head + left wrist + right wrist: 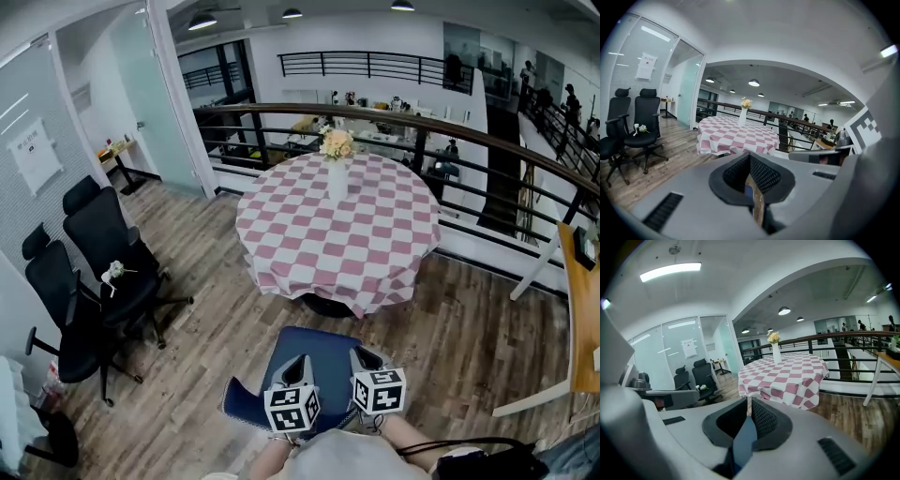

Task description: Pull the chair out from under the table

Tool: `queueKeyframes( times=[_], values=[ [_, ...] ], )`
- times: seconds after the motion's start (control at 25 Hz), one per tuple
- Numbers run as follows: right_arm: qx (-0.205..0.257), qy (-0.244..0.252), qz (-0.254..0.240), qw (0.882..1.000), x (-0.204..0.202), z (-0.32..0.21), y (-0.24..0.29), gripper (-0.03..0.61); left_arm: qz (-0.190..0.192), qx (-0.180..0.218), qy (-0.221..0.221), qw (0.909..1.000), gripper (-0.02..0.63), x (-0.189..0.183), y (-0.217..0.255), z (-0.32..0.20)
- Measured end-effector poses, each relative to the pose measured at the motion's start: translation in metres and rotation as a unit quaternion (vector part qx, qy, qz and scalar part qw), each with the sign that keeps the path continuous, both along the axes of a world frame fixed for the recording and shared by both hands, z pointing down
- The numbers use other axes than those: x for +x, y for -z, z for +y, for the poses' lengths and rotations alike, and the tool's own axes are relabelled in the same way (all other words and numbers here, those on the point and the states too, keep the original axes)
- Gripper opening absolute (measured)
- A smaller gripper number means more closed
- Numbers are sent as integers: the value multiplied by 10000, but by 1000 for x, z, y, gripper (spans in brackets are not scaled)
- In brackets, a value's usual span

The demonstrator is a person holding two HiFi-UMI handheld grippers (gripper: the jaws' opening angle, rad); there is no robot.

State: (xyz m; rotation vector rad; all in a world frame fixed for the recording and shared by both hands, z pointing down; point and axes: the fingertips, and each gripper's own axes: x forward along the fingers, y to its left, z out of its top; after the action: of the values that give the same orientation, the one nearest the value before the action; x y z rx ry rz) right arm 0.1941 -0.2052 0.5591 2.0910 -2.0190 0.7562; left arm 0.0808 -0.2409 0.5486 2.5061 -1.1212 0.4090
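Observation:
The blue chair (pixel 323 349) stands on the wood floor just in front of the round table (pixel 309 234) with its pink-and-white checked cloth, the seat facing the table. Both grippers sit side by side on the chair's back near the bottom of the head view. My left gripper (pixel 296 367) (pixel 751 180) is shut on a thin blue-and-brown edge of the chair back (pixel 748 191). My right gripper (pixel 364 362) (pixel 749 420) is shut on the blue chair back (pixel 743 446). A white vase (pixel 337 178) with flowers stands at the middle of the table.
Two black office chairs (pixel 103 253) stand at the left by a glass-walled room. A dark curved railing (pixel 469 141) runs behind the table. A wooden table (pixel 583 319) on white legs is at the right edge. Wood floor lies on both sides of the blue chair.

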Motion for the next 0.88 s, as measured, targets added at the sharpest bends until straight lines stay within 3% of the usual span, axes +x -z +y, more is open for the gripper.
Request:
queueKeyframes(
  times=[0.88],
  values=[
    [56,-25,261,9996,0,11,4,17,63,-154,-94,9998,3,8,-7,8]
  ],
)
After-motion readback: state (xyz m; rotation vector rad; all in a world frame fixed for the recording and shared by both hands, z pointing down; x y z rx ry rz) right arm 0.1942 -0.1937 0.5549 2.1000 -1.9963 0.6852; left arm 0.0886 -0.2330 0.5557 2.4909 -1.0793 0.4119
